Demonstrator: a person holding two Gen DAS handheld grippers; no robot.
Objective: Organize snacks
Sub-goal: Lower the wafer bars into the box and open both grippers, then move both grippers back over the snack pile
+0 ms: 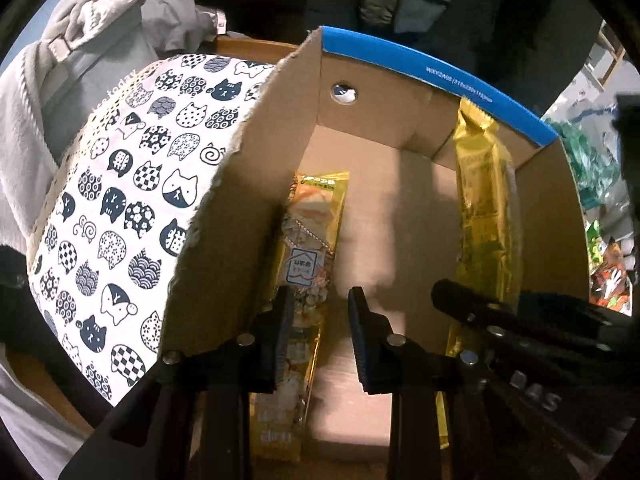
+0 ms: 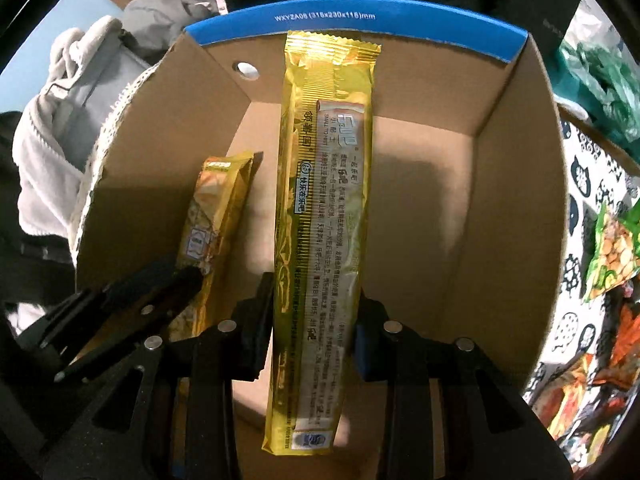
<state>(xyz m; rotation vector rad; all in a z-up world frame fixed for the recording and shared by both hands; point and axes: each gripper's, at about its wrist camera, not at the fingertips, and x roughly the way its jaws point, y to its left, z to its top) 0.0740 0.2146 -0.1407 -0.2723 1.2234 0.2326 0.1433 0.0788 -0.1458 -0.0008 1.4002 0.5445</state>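
An open cardboard box with a blue rim fills both views. My right gripper is shut on a long gold snack packet, held lengthwise over the middle of the box; the same packet shows near the box's right wall in the left wrist view. My left gripper is shut on a shorter gold packet with a picture, which runs up between its fingers beside the box's left wall. That packet and the left gripper also show low on the left in the right wrist view.
The box stands on a cloth printed with cats. Several loose snack bags lie on the cloth to the right, with a green plastic bag behind. Grey clothing is heaped to the left.
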